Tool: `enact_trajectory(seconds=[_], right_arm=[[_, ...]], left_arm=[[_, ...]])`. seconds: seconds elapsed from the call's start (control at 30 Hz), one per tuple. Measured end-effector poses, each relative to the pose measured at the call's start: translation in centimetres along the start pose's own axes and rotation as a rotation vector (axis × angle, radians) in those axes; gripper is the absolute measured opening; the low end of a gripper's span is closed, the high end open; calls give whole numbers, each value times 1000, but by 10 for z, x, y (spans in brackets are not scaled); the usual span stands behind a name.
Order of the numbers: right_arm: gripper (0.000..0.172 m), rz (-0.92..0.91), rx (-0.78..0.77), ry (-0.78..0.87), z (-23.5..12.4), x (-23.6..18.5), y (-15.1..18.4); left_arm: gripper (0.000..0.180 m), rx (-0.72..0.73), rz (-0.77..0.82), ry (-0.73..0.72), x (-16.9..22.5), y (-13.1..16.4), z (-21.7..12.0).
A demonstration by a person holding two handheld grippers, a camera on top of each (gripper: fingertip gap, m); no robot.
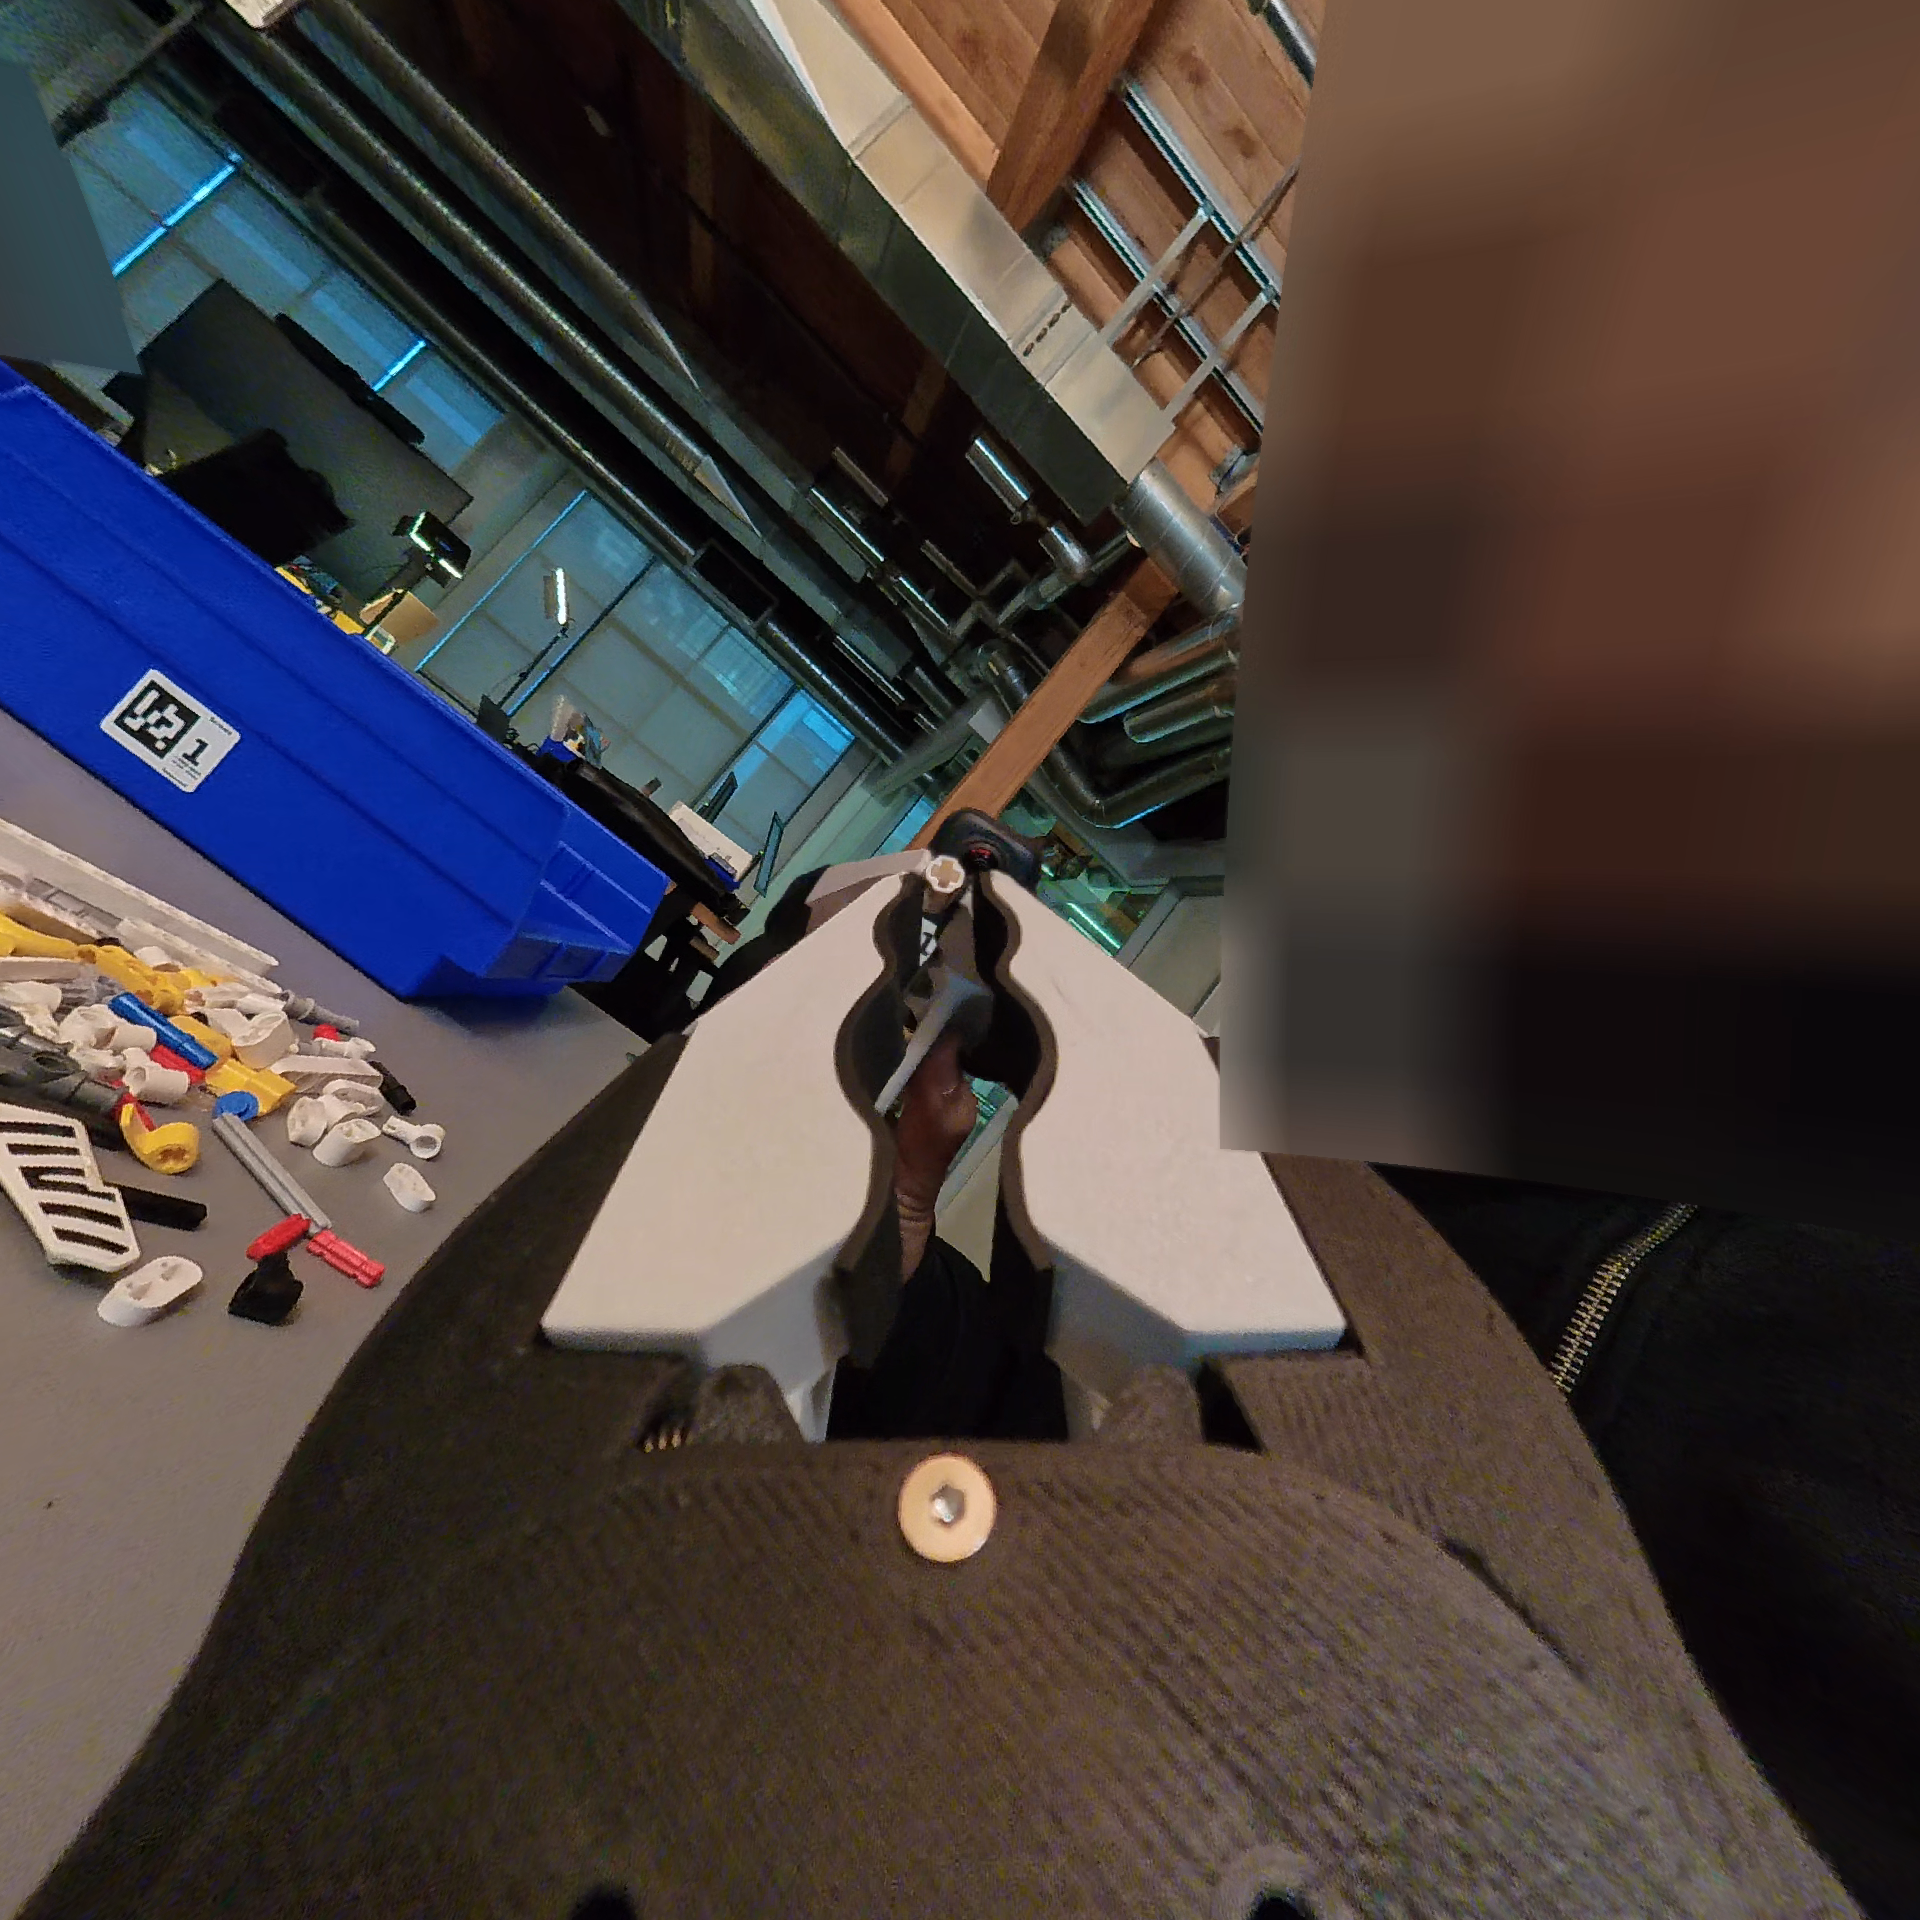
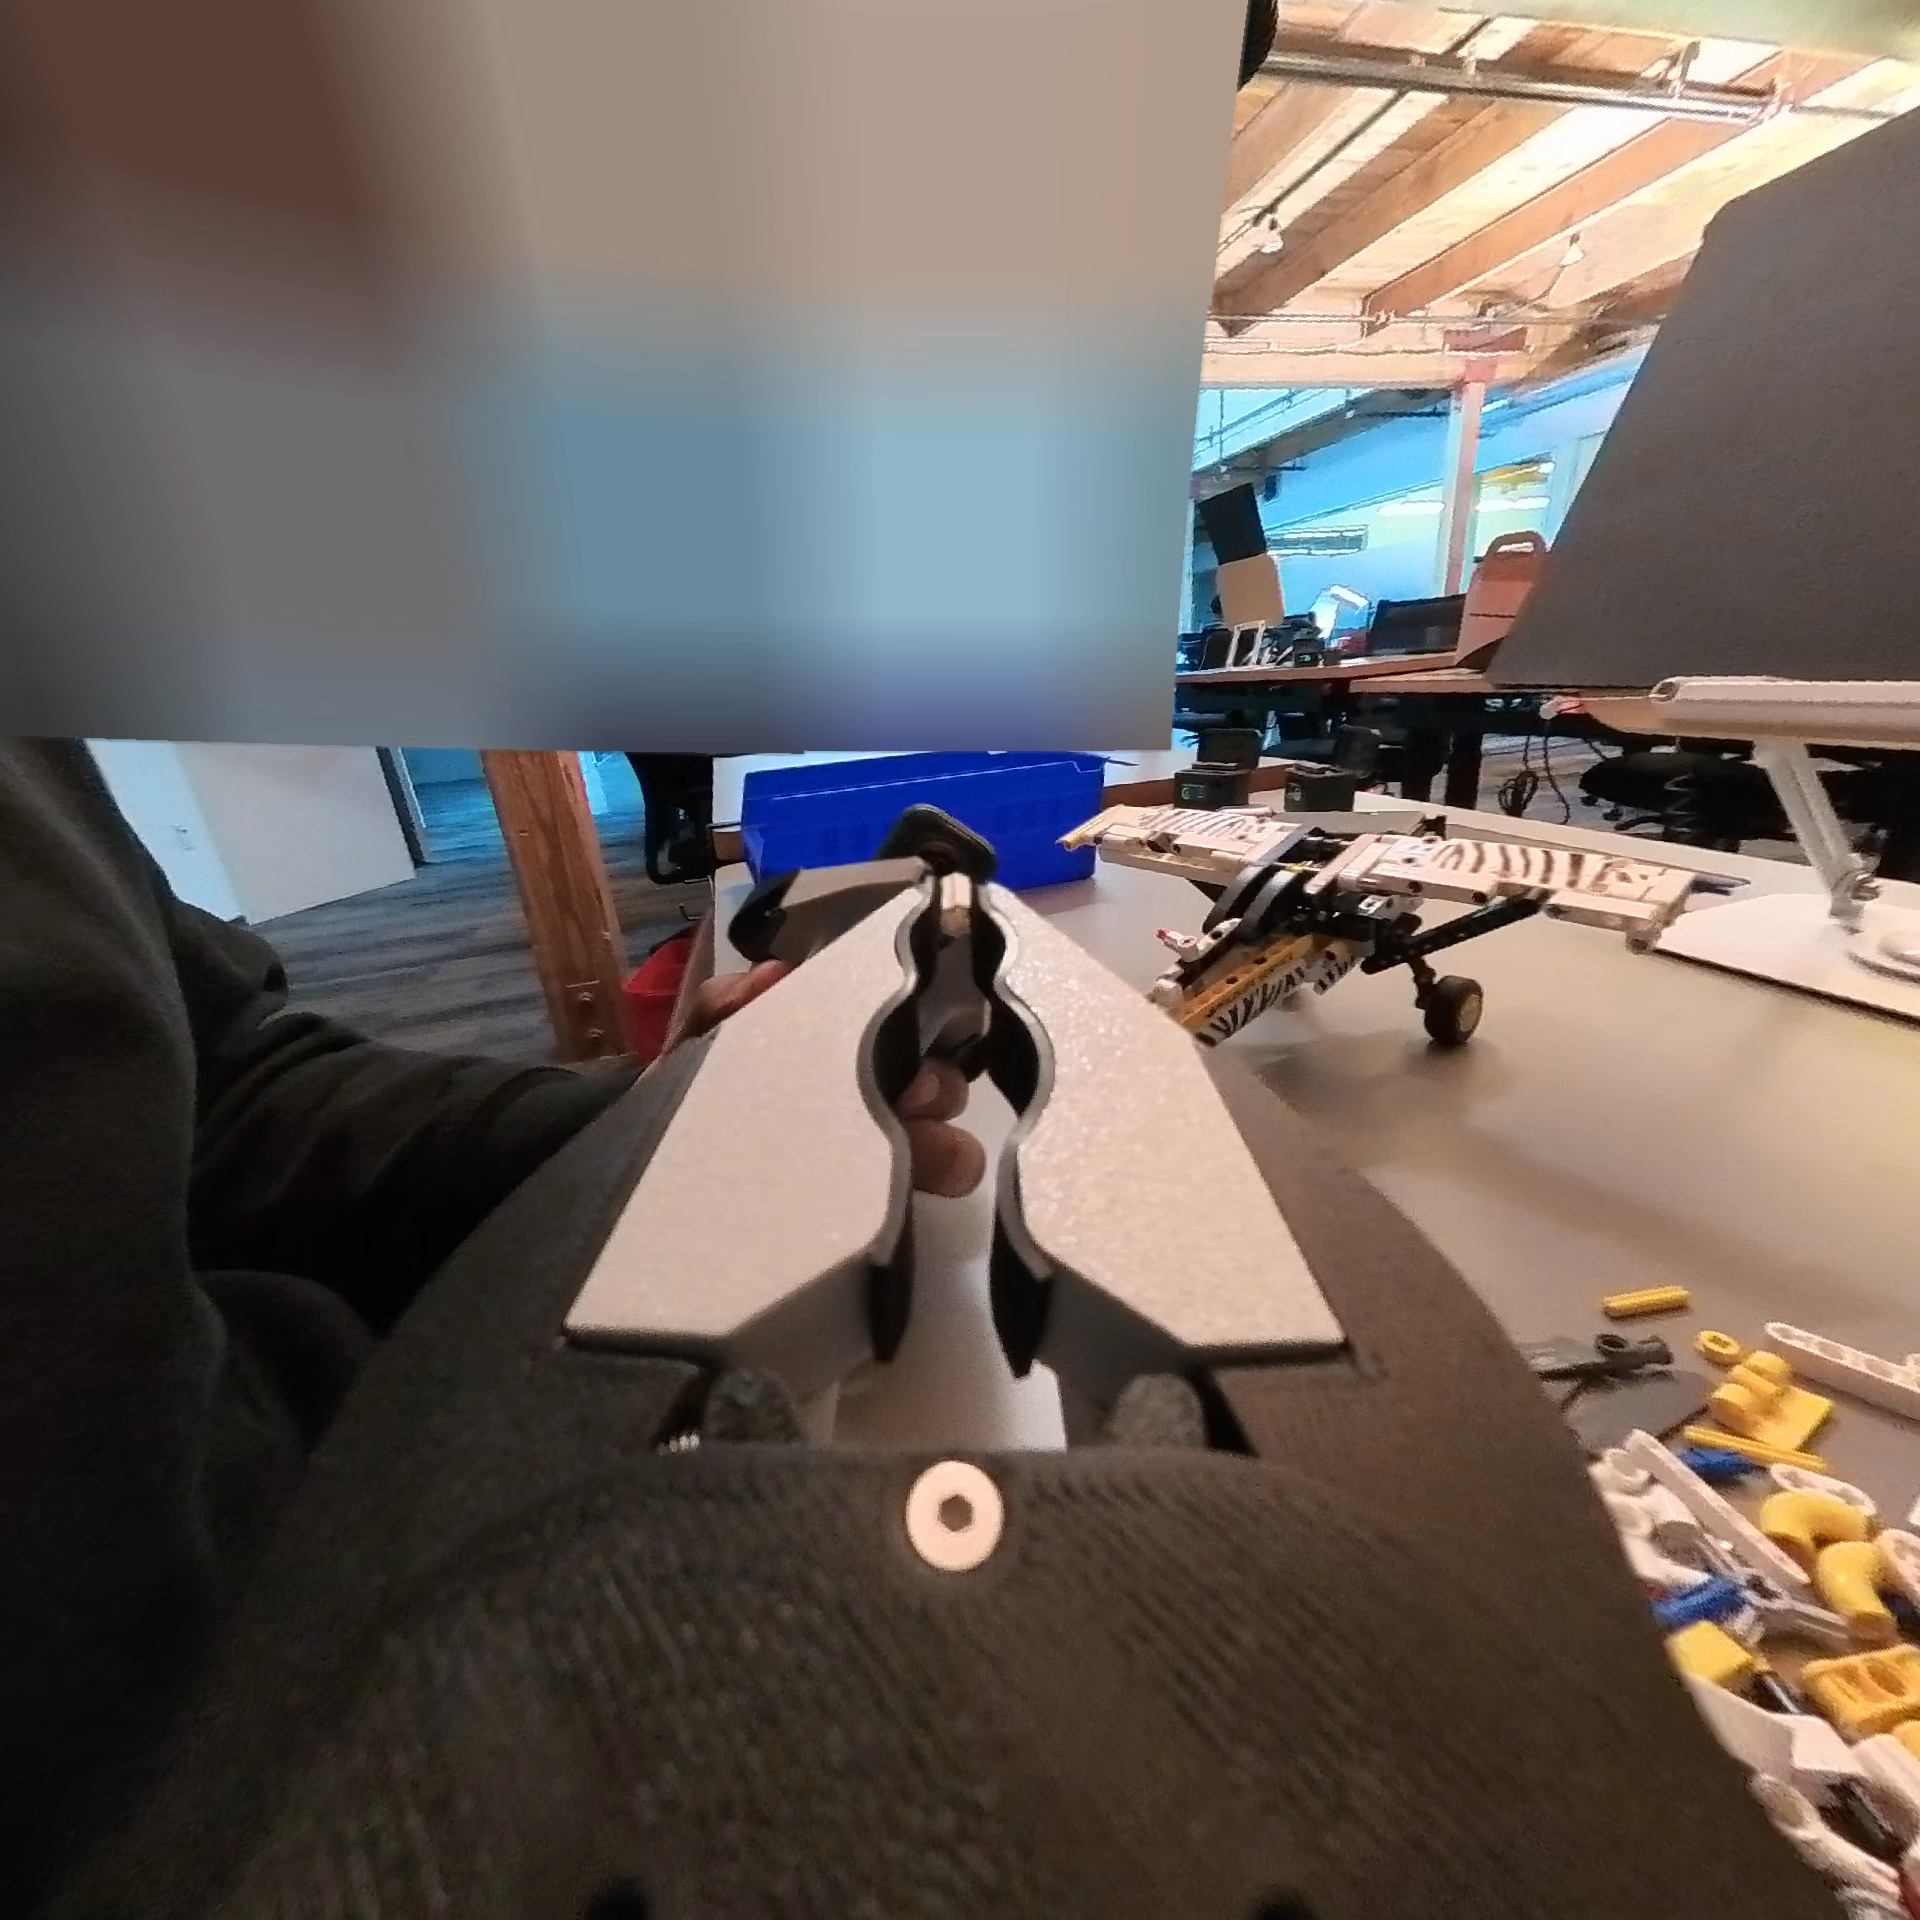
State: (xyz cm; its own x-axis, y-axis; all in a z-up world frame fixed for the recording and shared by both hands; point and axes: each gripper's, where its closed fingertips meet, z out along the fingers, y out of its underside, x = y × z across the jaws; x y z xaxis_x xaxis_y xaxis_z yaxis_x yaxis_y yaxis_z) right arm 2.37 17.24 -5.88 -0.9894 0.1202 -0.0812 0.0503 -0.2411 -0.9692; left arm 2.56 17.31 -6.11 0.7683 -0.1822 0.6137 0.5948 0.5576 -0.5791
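Now white connector pc (image 1: pixel 945 871) pinched at left tool (image 1: pixel 954 881) tips.

1. Open-plan office/lab in a converted industrial building: exposed wooden beams (image 2: pixel 1455 208) and timber posts (image 2: pixel 556 894) overhead.
2. Bare metal ductwork (image 1: pixel 935 312) and pipe runs (image 1: pixel 1184 540) under the ceiling, large glazed walls (image 1: pixel 644 665) behind.
3. Rows of desks with monitors (image 2: pixel 1413 623) and office chairs (image 2: pixel 1662 790) in the background.
4. Grey bench (image 2: pixel 1558 1122) set up as a build station: blue storage bin (image 1: pixel 312 727) with a marker tag, loose plastic construction-kit parts (image 1: pixel 187 1060), a zebra-striped model plane (image 2: pixel 1371 894).
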Motion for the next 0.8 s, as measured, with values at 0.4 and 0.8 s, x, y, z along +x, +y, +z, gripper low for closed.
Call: enact_trajectory(seconds=[0.4, 0.8], right_arm=[[11, -2, -20, -9, 1, 2, 3], [4, -227, -218, 98, 1, 12, 19]], left_arm=[[4, -13, 69, -56, -3, 1, 0], [4, -38, 81, -191, -20, 3, -1]])
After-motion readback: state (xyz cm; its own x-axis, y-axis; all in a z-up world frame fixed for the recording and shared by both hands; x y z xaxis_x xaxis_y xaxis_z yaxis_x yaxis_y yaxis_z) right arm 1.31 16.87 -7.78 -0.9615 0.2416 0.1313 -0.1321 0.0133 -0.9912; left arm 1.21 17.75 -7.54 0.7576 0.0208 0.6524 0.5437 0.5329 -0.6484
